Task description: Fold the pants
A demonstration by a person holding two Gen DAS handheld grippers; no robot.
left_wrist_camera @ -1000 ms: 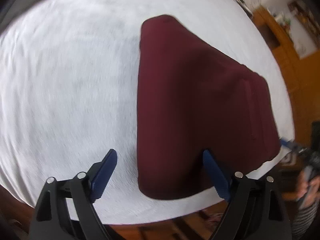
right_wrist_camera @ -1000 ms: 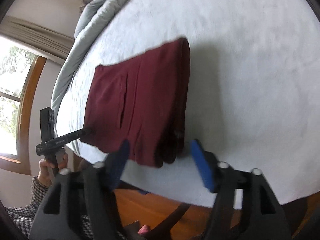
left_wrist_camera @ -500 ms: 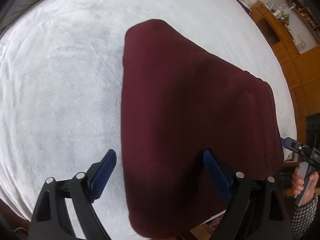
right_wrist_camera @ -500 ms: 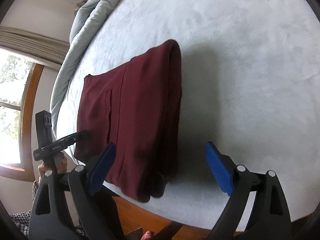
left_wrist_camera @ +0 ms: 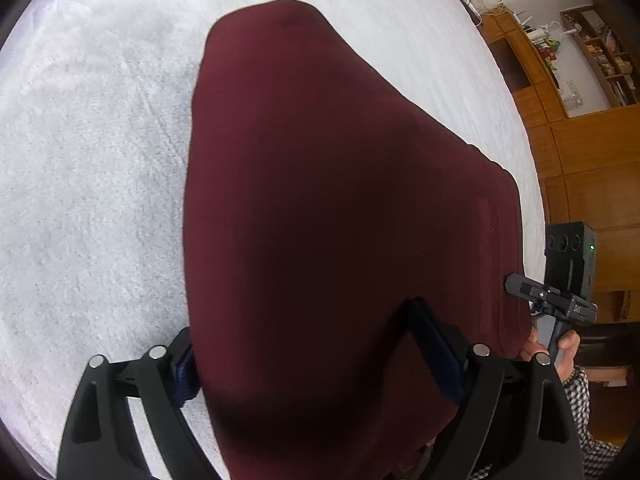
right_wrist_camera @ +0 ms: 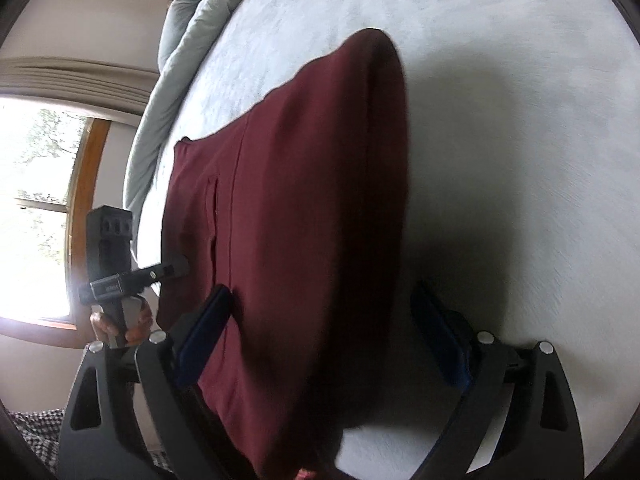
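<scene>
Dark red folded cloth pants (left_wrist_camera: 340, 208) lie on the fluffy white bed (left_wrist_camera: 92, 168); both tools, left tool (left_wrist_camera: 308, 344) and right tool (right_wrist_camera: 320, 320), gape wide at 6 o'clock.

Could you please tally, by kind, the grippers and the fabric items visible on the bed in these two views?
Grippers: 2, the left gripper and the right gripper
Maroon pants: 1
White bed cover: 1
Grey comforter: 1
Total: 5
</scene>
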